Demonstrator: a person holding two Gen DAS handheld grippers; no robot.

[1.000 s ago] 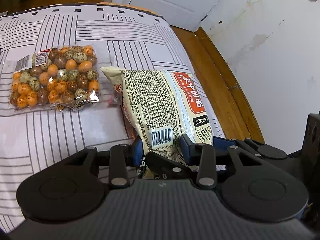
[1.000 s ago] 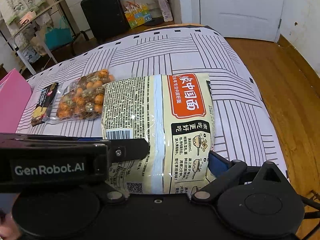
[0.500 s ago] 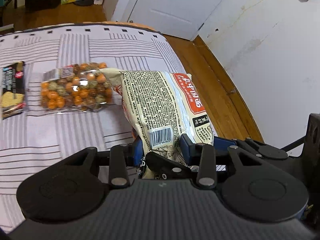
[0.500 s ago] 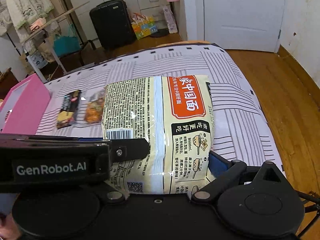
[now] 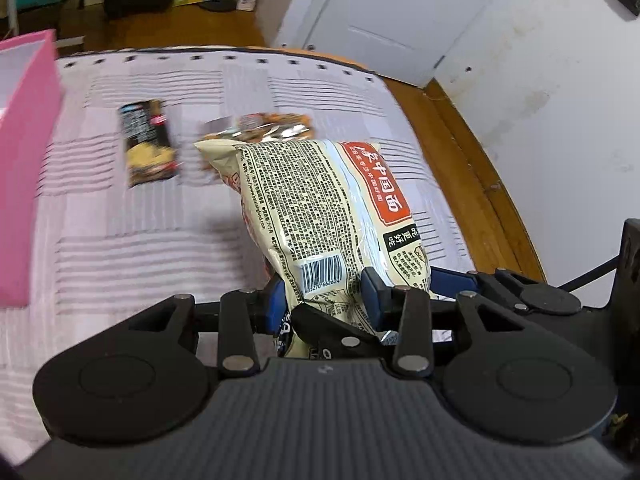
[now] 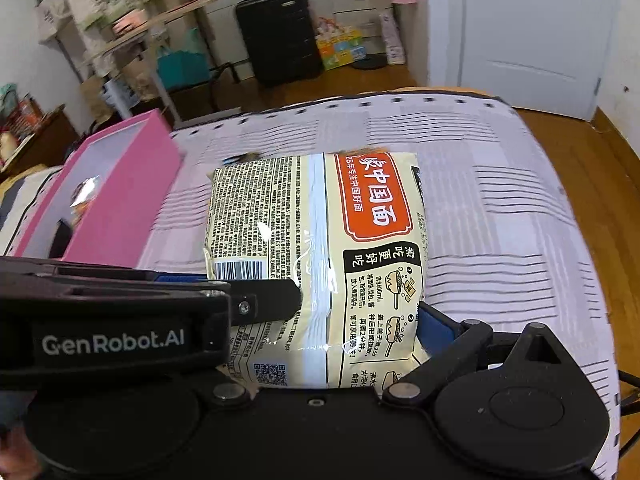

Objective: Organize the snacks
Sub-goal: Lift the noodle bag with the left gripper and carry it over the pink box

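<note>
The left gripper (image 5: 325,294) is closed on the near end of a cream noodle packet (image 5: 320,216), its blue pads pinching the crinkled edge just below the barcode; the right gripper (image 6: 316,320) grips the same packet (image 6: 320,264) across its full width, one blue pad (image 6: 434,330) pressed to the packet's right side and the other mostly hidden behind the left gripper's black body, which crosses the right wrist view; the packet is lifted clear of the bed, back face up, showing dense black print and an orange label with white characters. Below it lies a striped white bedspread (image 5: 140,240); further out on the cover rest a dark snack bar packet (image 5: 148,142) and, just beside it, a clear bag of speckled orange and brown sweets (image 5: 272,126), partly hidden behind the noodle packet and blurred. An open pink box (image 6: 116,196) sits on the bed to the left, with something shiny inside that cannot be made out. Past the bed are a wooden floor (image 6: 612,168), a white door (image 6: 532,32) and a black suitcase (image 6: 280,36).
</note>
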